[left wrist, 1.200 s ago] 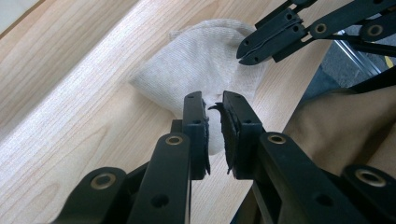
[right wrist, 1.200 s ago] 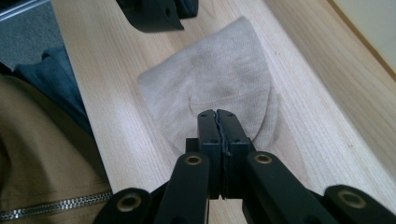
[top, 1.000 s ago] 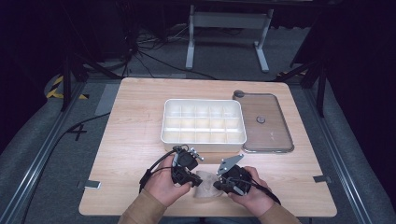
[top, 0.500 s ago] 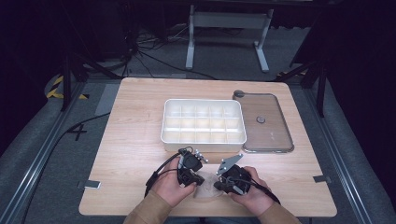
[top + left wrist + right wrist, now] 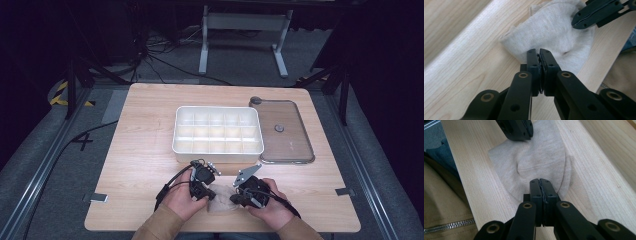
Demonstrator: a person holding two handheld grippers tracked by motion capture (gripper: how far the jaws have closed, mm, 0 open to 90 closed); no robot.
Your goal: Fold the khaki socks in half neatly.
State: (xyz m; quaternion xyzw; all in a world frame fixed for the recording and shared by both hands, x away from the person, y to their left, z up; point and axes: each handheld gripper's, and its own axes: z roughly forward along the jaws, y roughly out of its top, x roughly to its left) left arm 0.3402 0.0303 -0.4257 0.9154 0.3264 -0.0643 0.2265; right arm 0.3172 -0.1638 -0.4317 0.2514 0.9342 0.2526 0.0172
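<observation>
A small beige knitted cloth (image 5: pixel 222 201) lies crumpled on the wooden table near its front edge, between my two hands. My left gripper (image 5: pixel 209 196) has its tips at the cloth's (image 5: pixel 554 32) edge. Its jaws (image 5: pixel 539 51) have just been opening a little, leaving a thin slit, with a bit of fabric still pinched at the tips. My right gripper (image 5: pixel 235 200) faces it from the other side. Its jaws (image 5: pixel 540 181) are pressed together on the cloth's (image 5: pixel 539 155) near edge. Each gripper view also shows the other gripper's black tip (image 5: pixel 596 15) (image 5: pixel 516 130) resting on the cloth.
A white tray (image 5: pixel 217 152) with several compartments stands at the table's middle, just beyond the hands. A clear lid (image 5: pixel 292 142) lies flat to its right. A tan zipped sleeve (image 5: pixel 446 220) hangs close to the table's front edge.
The left hand and gripper have shifted slightly toward the cloth. The right gripper has stayed put, and the cloth lies in the same spot.
</observation>
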